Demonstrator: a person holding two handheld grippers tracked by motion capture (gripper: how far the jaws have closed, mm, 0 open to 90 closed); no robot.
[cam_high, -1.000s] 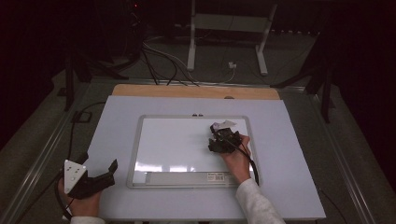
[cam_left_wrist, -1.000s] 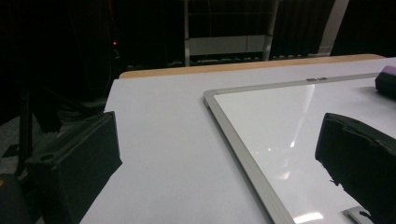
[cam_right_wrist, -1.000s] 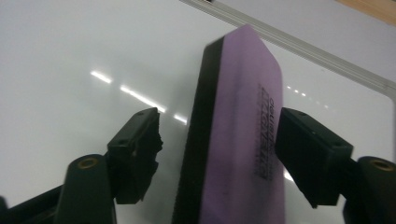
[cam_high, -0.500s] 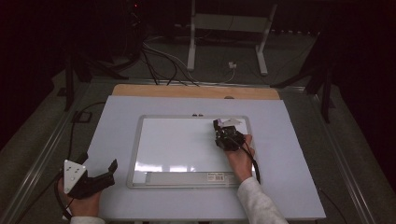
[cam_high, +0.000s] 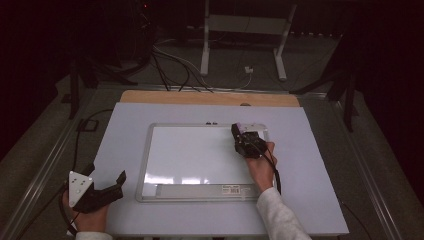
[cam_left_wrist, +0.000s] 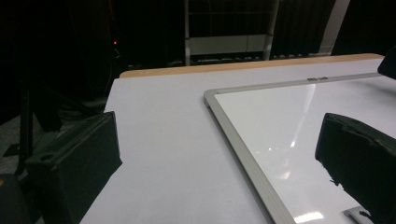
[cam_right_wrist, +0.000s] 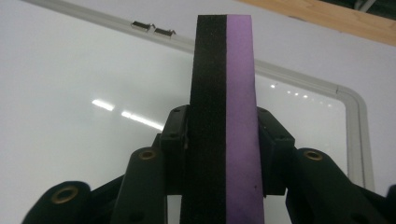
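A white whiteboard (cam_high: 190, 155) with a silver frame lies flat on the pale table (cam_high: 125, 130). My right gripper (cam_high: 245, 136) hovers over the board's far right corner, shut on an eraser (cam_high: 243, 126). In the right gripper view the eraser (cam_right_wrist: 224, 116) stands on edge, black on its left half and purple on its right, with the pads of my right gripper (cam_right_wrist: 223, 128) pressed on both sides above the whiteboard (cam_right_wrist: 93, 70). My left gripper (cam_high: 106, 174) rests open at the table's near left corner. Nothing lies between the jaws of the left gripper (cam_left_wrist: 219, 163), next to the whiteboard (cam_left_wrist: 299, 116).
A wooden strip (cam_high: 200, 98) runs along the table's far edge. A silver tray ledge (cam_high: 200, 191) lines the board's near side. Cables (cam_high: 170, 60) and a white stand's legs (cam_high: 280, 55) lie on the dark floor beyond. A cable (cam_high: 82, 130) trails off the left side.
The right gripper's jaws have closed on the eraser at the board's far right corner and shifted slightly toward the far edge. The left gripper has stayed put.
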